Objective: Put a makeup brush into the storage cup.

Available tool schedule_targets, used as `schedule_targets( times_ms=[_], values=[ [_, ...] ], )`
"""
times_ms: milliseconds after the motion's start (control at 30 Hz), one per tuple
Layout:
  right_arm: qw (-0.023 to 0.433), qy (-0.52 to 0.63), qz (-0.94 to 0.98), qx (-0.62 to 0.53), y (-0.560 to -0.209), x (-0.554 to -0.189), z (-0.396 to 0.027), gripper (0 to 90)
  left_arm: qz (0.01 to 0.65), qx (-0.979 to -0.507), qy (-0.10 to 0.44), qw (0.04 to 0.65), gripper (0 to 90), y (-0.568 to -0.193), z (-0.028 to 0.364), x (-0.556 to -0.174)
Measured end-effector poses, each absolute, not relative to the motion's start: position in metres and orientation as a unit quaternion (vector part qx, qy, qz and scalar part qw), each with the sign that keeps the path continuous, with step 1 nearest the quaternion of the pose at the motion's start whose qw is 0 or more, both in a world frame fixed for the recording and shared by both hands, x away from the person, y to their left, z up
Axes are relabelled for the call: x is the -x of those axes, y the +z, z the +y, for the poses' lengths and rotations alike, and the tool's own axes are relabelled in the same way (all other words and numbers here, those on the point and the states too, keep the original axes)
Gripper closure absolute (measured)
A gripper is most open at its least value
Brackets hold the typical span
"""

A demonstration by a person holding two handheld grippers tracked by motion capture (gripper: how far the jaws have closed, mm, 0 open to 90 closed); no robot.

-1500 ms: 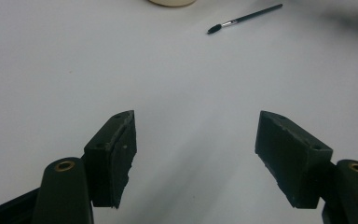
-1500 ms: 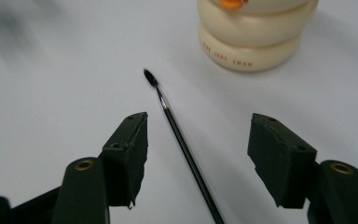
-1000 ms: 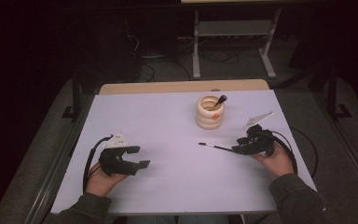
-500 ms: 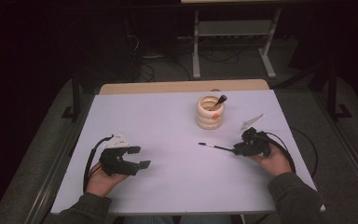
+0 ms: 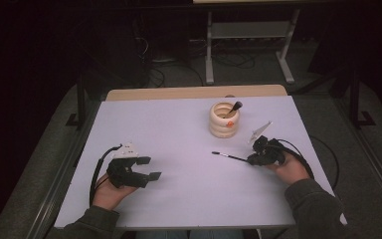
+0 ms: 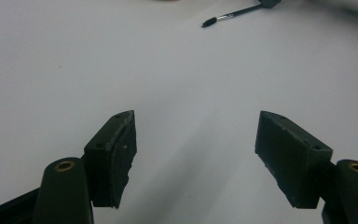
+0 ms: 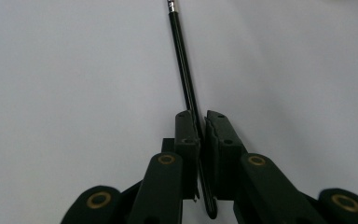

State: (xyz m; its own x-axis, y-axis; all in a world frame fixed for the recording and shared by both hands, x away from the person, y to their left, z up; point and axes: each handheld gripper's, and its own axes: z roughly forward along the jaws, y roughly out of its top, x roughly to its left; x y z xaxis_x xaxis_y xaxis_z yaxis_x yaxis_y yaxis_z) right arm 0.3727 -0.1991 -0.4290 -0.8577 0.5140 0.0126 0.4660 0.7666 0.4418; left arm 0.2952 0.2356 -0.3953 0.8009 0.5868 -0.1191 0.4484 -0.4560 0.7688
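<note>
The brush lies low over the white counter, in front of the ringed cup (another brush stands in it). The right claw has just been closing and now pinches the brush by its thin black handle. The left claw rests well apart, spread wide, with nothing in it.

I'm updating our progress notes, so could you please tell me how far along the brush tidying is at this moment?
Done: one brush already stands in the ringed holder. In hand: the right gripper, whose jaws have just been closing, is shut on the second brush, which lies low over the table. Left: lifting it into the holder, probably. The left gripper rests open, holding nothing.
</note>
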Motion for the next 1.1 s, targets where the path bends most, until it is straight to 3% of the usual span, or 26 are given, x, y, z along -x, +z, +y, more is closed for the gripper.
schedule_targets(
  times_ms=[533,1100],
  values=[
    [0.021,0.222,0.94,-0.257,-0.428,-0.382,-0.202,85.4,0.305,-0.849,0.082,0.424,29.0,-0.394,0.238,-0.296],
    [0.021,0.252,0.937,-0.242,-0.419,-0.372,-0.195,85.4,0.304,-0.847,0.08,0.428,28.7,-0.395,0.237,-0.296]
  ],
)
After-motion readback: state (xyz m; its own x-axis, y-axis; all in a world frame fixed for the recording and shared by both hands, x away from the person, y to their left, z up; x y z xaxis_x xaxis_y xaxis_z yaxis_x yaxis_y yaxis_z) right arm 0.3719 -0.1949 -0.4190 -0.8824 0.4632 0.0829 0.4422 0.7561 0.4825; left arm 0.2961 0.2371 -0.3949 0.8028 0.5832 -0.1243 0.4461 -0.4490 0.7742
